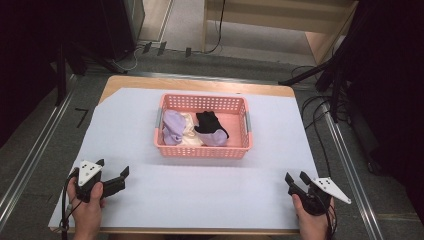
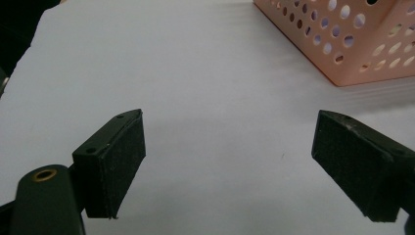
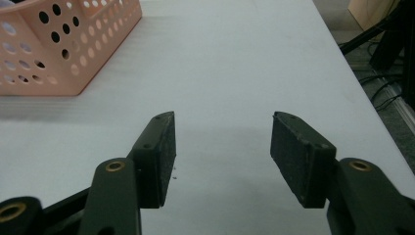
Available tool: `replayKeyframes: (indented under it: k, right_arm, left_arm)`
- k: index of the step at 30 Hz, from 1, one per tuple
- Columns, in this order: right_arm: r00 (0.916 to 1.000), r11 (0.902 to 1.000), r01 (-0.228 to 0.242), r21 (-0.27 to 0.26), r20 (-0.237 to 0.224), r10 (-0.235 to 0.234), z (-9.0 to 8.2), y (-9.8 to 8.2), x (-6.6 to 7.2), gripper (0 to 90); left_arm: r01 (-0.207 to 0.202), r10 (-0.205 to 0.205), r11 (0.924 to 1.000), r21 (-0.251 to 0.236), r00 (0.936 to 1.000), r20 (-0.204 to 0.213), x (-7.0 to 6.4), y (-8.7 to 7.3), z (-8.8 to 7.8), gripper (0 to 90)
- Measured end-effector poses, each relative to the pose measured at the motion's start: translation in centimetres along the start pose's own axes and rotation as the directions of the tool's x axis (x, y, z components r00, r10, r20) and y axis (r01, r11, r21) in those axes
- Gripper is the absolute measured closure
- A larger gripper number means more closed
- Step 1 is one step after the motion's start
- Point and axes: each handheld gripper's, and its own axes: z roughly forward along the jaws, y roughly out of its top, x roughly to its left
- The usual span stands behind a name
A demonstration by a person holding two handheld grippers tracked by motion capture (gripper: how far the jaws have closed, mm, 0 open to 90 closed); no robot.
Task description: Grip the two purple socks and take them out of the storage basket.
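Note:
A pink perforated basket [image 1: 202,150] sits mid-table on the white sheet. It holds lilac socks [image 1: 172,126], a cream one [image 1: 190,135] and a black one [image 1: 208,121]. My left gripper [image 1: 113,168] rests low at the front left, open, with nothing between its pads [image 2: 122,161]; the basket's corner [image 2: 352,44] lies ahead to its right. My right gripper [image 1: 297,176] rests at the front right, also open and empty, its pads [image 3: 164,156] over bare sheet. The basket's wall [image 3: 58,54] shows at the upper left of the right gripper view.
The white sheet [image 1: 210,190] covers a wooden table [image 1: 200,82]. Black stands and cables [image 1: 330,80] crowd the floor at the right, and a wooden shelf unit [image 1: 280,20] stands behind. Bare sheet lies between the two grippers.

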Motion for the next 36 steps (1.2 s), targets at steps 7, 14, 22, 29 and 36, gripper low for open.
replayKeyframes:
  k: [7,14,22,29,36]
  right_arm:
    - [0.9988,0.9987,-0.036,-0.035,0.032,0.037,0.0,0.2,0.1,48.8]
    - [0.9997,0.9975,0.01,-0.069,0.025,-0.008,0.4,1.5,1.2,43.7]
    - [0.9988,0.9945,0.046,-0.094,-0.01,-0.047,1.5,4.0,3.5,43.6]
    - [0.9988,0.9912,0.034,-0.127,-0.03,-0.039,2.9,5.8,5.7,44.1]
    - [0.9949,0.9877,0.072,-0.138,-0.06,-0.081,4.0,7.7,8.0,44.1]
  left_arm:
    - [0.002,-0.002,1.0,-0.004,1.0,0.0,0.0,0.0,0.0,13.1]
    - [0.001,-0.001,1.0,-0.001,1.0,0.001,0.0,0.0,0.0,13.1]
    - [0.009,-0.009,1.0,-0.004,0.9999,0.006,0.0,0.0,0.0,13.1]
    - [0.005,-0.005,1.0,-0.002,1.0,0.005,0.0,0.0,0.0,13.1]
    - [0.004,-0.004,1.0,-0.002,1.0,0.005,0.0,0.0,0.0,13.1]
